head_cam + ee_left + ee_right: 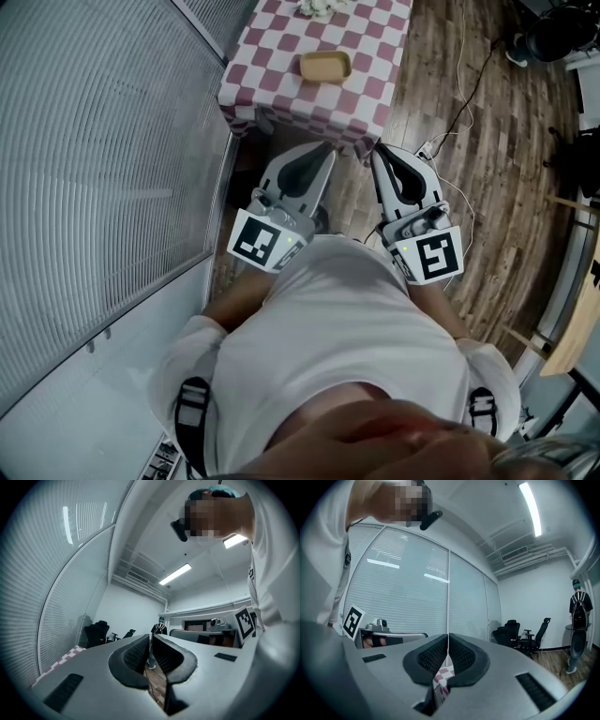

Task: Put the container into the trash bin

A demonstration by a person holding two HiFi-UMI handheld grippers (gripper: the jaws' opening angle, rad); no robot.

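Observation:
A tan, shallow container (325, 66) lies on the table with the red-and-white checked cloth (272, 80), at the top of the head view. Both grippers are held level in front of my body, short of the table. My left gripper (317, 155) has its jaws together with nothing between them, and its own view shows the same (150, 645). My right gripper (387, 157) is likewise shut and empty, pointing at the table's near corner (448, 641). No trash bin shows in any view.
A glass wall with blinds (103, 169) runs along the left. White and black cables and a power strip (427, 150) lie on the wooden floor right of the table. Office chairs (534, 637) and a standing person (577, 625) are at the far end of the room.

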